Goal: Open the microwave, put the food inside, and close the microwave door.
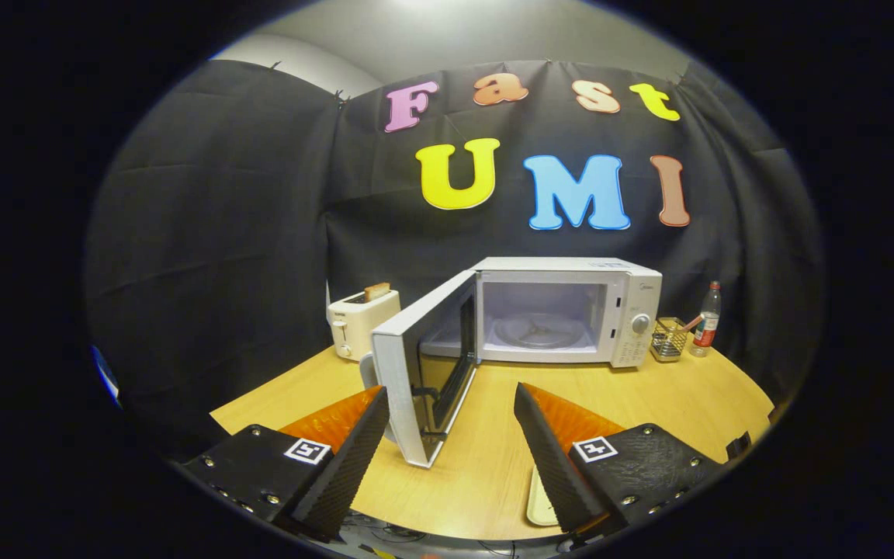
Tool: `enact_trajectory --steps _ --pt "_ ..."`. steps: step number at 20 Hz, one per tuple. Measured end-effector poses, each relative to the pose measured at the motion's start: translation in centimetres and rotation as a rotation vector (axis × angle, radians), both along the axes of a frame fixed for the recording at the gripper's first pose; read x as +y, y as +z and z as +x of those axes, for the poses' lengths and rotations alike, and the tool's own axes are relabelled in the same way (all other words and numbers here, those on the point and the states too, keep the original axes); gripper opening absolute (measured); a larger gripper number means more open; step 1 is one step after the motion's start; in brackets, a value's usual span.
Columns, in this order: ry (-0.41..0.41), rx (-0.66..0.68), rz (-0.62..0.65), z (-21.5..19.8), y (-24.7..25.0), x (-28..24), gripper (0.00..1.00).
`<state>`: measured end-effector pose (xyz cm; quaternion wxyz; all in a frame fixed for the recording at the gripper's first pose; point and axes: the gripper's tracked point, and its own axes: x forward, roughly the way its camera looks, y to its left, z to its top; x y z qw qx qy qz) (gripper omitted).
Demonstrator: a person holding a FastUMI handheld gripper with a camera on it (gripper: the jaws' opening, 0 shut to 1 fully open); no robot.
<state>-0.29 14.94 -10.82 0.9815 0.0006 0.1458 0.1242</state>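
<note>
Microwave stood well ahead of our gripper with its door swung wide toward us, the door's free edge reaching down between our spread fingers, which held nothing. Nearer than the microwave, a pale plate edge lay beside our right finger; we judged this the food's dish, so the next reach meant dropping back and down, away from the microwave.

Claw-mounted fisheye, facing microwave, near
</note>
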Motion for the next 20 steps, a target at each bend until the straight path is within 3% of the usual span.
enact_trajectory --steps 20 --pt "-0.314 0.426 -0.121 -0.6 -13.1 -13.4 0.98"
